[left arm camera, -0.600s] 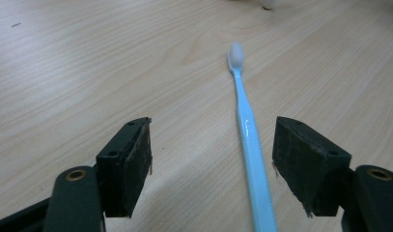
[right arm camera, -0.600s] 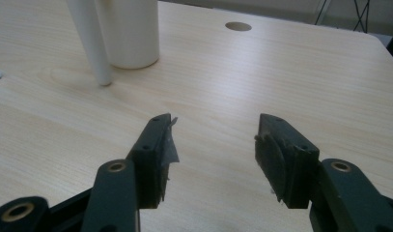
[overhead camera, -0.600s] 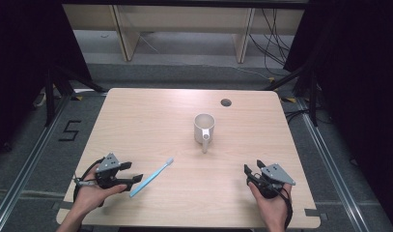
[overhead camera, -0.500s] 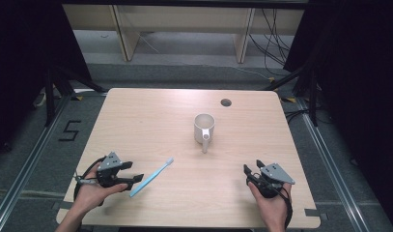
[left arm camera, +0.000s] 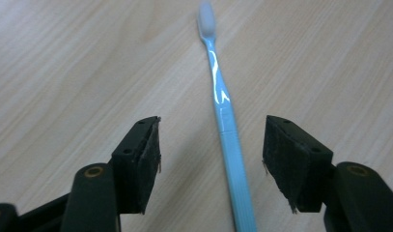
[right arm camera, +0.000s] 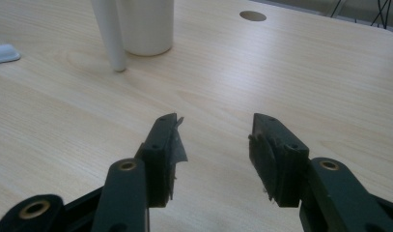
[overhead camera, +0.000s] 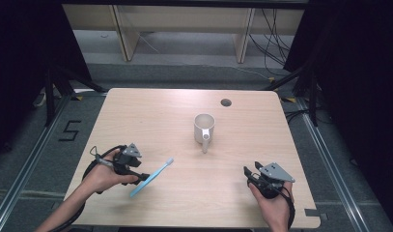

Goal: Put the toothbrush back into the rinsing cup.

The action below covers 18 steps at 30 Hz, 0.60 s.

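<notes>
Left gripper (left arm camera: 211,159) jaws wide, toothbrush (left arm camera: 223,121) lying between them, untouched. Right gripper (right arm camera: 213,150) open, holding nothing. Mug (overhead camera: 204,128) ahead of it looks empty.

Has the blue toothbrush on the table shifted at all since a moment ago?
No. The toothbrush lies at the same slant and the same gap from the mug as before, flat between the open left tool.

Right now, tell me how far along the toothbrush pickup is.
Done: the left tool straddles the toothbrush handle, jaws open on either side. In hand: nothing is gripped; the toothbrush lies flat on the table. Left: close, lift, probably carry it to the mug, which stands upright. The right tool is open near the table's edge.
</notes>
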Each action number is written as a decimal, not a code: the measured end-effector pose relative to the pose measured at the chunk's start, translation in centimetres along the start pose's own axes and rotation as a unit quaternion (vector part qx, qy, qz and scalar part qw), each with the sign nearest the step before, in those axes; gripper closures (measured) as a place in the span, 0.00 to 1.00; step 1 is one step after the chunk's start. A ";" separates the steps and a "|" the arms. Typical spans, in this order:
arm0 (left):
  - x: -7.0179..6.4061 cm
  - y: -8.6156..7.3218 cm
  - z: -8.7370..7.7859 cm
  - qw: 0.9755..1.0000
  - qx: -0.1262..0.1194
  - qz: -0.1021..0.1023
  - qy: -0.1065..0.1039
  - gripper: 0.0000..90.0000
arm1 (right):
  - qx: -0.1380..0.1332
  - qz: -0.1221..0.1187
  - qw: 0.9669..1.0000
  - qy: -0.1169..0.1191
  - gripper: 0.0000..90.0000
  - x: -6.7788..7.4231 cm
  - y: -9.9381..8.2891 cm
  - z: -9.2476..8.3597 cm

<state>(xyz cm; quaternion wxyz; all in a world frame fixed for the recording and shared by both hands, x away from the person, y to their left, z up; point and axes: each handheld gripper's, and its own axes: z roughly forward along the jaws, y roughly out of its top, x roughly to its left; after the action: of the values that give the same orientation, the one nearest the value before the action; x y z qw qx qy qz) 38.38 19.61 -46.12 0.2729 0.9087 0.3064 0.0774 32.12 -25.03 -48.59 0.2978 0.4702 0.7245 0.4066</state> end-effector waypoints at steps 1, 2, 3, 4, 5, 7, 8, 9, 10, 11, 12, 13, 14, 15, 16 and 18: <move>-0.1 0.2 0.1 1.000 0.007 0.000 -0.003 0.42 | 0.000 0.000 1.000 0.000 0.60 0.0 0.0 0.0; -0.3 0.7 0.4 1.000 0.024 0.006 -0.008 0.46 | -0.004 -0.015 1.000 -0.002 0.59 -0.1 0.1 0.0; -0.3 0.7 0.4 1.000 0.024 0.006 -0.008 0.48 | -0.004 -0.015 1.000 -0.002 0.59 -0.1 0.1 0.0; -0.5 1.1 0.7 0.999 0.033 0.003 -0.014 0.48 | 0.004 0.004 1.000 0.003 0.59 0.2 0.1 -0.1; -0.6 1.4 0.9 0.999 0.039 0.001 -0.018 0.50 | 0.001 -0.007 1.000 0.004 0.59 0.1 0.2 -0.1; -0.5 2.0 1.4 0.998 0.062 0.007 -0.019 0.52 | 0.002 -0.013 1.000 0.004 0.59 0.1 0.3 -0.1; -0.3 2.4 1.7 0.995 0.091 0.024 -0.017 0.53 | 0.004 -0.012 1.000 0.006 0.59 0.1 0.3 -0.1; -0.3 2.4 1.7 0.995 0.091 0.024 -0.017 0.54 | 0.004 -0.012 1.000 0.006 0.59 0.1 0.3 -0.1; -0.4 2.7 2.1 0.994 0.106 0.024 -0.015 0.54 | 0.008 -0.012 1.000 0.006 0.59 0.1 0.3 -0.1; -0.5 2.9 2.3 0.992 0.118 0.030 -0.015 0.55 | 0.015 0.004 1.000 0.011 0.58 0.4 0.3 -0.1; -0.6 3.1 2.6 0.991 0.130 0.036 -0.015 0.56 | 0.015 0.003 1.000 0.013 0.58 0.4 0.3 -0.1; -0.7 3.5 2.9 0.989 0.143 0.038 -0.019 0.57 | 0.011 -0.002 1.000 0.017 0.58 0.3 0.3 0.0; -0.7 3.5 2.9 0.989 0.143 0.038 -0.019 0.58 | 0.011 -0.002 1.000 0.017 0.58 0.3 0.3 0.0; -0.8 3.7 3.0 0.988 0.149 0.039 -0.020 0.58 | 0.013 -0.004 1.000 0.016 0.58 0.4 0.3 0.0; -0.9 4.0 3.3 0.987 0.158 0.034 -0.021 0.60 | 0.010 -0.011 1.000 0.016 0.58 0.4 0.3 0.1; -0.9 4.3 3.6 0.985 0.170 0.037 -0.020 0.63 | 0.016 0.002 1.000 0.019 0.58 0.7 0.3 0.1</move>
<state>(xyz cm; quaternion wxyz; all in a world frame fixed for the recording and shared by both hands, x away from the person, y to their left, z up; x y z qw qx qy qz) 40.98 14.60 -46.82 0.1177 0.9538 0.2759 0.0164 32.08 -24.33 -48.41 0.2758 0.4684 0.7356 0.4043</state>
